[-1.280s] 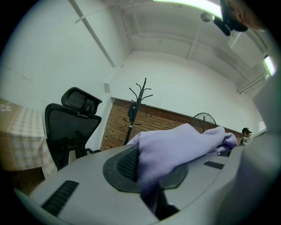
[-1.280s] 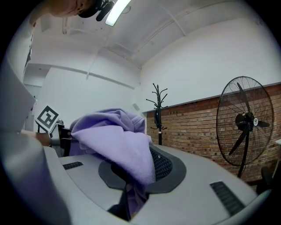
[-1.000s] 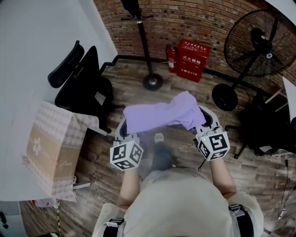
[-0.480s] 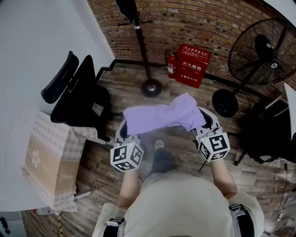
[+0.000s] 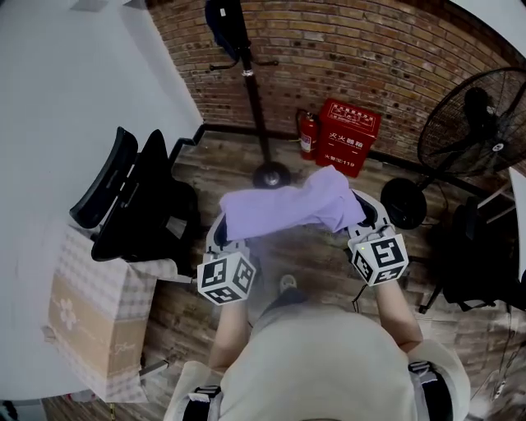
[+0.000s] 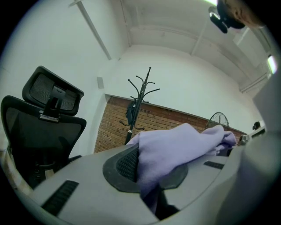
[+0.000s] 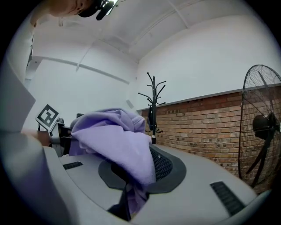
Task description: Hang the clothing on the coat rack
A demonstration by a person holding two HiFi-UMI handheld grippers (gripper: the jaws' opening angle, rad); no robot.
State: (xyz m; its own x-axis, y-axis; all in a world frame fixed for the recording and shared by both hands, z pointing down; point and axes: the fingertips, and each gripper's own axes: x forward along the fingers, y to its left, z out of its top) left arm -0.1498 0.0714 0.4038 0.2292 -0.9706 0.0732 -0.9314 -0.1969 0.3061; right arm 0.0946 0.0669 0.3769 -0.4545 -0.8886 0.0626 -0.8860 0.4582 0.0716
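Brick wall [image 5: 370, 49] far side; coat rack [image 5: 255, 99] stands before it, dark item [image 5: 223, 20], maybe bag, on upper hook. Purple clothing [image 5: 288, 205] stretched between both tongs, near, well short of rack. Left gripper [image 6: 153, 197] clamped on one end, right gripper [image 7: 128, 195] on other. Risk: thin pinch slips, cloth drops; slack folds miss hook.

Two grippers [image 5: 216, 233] [image 5: 369, 215], one purple garment [image 5: 283, 205], one coat rack [image 5: 251, 90] — one fan [image 5: 481, 115], one chair [image 5: 140, 205].
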